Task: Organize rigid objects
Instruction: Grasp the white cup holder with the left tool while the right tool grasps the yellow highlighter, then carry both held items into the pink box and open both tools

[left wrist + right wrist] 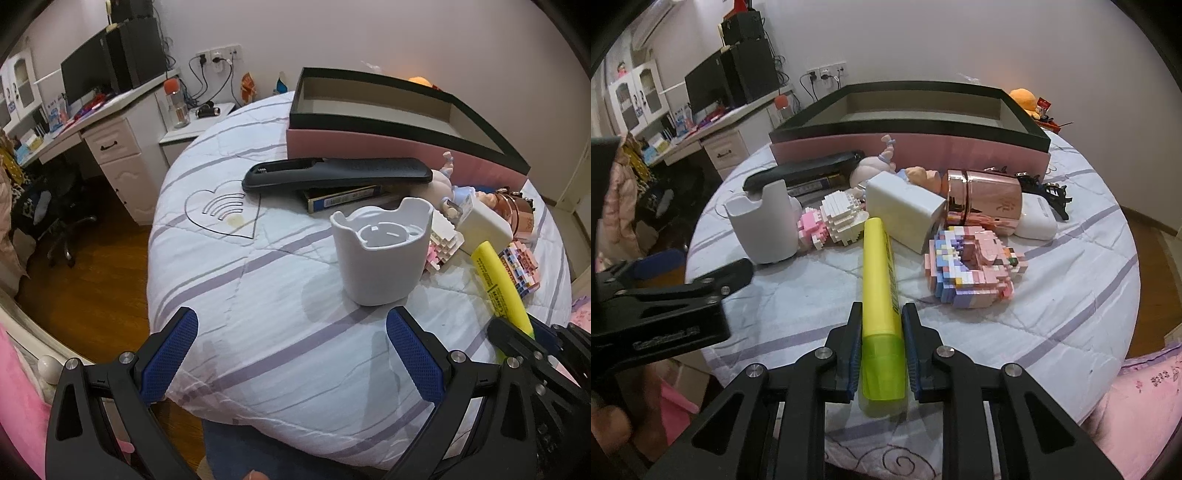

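Note:
A yellow highlighter (pixel 879 280) lies lengthwise on the quilted bed, and my right gripper (pixel 881 314) is shut on it near its green cap. In the left wrist view the same highlighter (pixel 496 284) slants at the right, with the right gripper (pixel 517 334) at its lower end. My left gripper (pixel 291 325) stands open just in front of a white cup-shaped holder (pixel 382 254), nothing between its fingers. Behind lie a black case (pixel 336 173), a white box (pixel 905 210), block figures (pixel 975 266), a rose-gold jar (pixel 986 201) and a doll (pixel 875 166).
A large pink box with a black rim (pixel 912 147) stands open at the back of the bed. A dark book (pixel 343 197) lies under the black case. A desk with a monitor (pixel 88 74) and a chair (pixel 55 218) stand at the left across a wooden floor.

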### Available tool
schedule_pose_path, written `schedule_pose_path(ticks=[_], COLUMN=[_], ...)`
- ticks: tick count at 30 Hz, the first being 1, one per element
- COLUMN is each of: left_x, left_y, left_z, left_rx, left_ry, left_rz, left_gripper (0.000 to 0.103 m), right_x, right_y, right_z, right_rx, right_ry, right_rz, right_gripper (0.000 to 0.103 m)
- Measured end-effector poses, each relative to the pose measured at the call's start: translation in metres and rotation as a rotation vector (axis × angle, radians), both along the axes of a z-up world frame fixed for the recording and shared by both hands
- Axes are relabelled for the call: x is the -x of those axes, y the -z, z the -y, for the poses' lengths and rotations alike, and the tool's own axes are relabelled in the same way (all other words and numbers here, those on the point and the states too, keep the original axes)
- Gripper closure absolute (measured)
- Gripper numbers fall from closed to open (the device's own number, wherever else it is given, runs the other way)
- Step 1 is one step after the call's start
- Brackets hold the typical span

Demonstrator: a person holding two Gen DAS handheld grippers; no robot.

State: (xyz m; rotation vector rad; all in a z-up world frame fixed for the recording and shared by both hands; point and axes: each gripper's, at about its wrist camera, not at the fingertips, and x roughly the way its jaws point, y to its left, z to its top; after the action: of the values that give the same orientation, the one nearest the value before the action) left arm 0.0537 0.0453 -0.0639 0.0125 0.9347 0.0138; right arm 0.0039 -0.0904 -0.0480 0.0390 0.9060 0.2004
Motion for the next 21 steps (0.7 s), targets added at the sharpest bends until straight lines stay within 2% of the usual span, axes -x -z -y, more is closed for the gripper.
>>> schedule_pose_path(ticks=[5,11,19,21], left_x=[-0.003,-0.011,-0.038,-0.040], left_y=[-0.001,-0.003,0.003,0.004], left_z=[0.008,0.019,0.016,0.012], left_rx=[0.008,0.060,0.129,0.172], left_ry=[0.013,0.024,-0.046,-0.051], left_rz=[0.002,-0.005,-0.010,-0.001], left_gripper=[0.000,0.000,0.000,0.000], right_x=[0.008,0.011,0.005,0.002], right_y=[-0.010,-0.023,-0.021,-0.022], right_z=[0.007,0.016,0.020,0.022], right_rx=[-0.045,-0.042,-0.046,-0.046], right_ry=[-0.016,-0.006,0.000,0.002], right_rz=[0.006,0.031,0.006,-0.001], right_gripper=[0.083,0.083,0.083,0.083])
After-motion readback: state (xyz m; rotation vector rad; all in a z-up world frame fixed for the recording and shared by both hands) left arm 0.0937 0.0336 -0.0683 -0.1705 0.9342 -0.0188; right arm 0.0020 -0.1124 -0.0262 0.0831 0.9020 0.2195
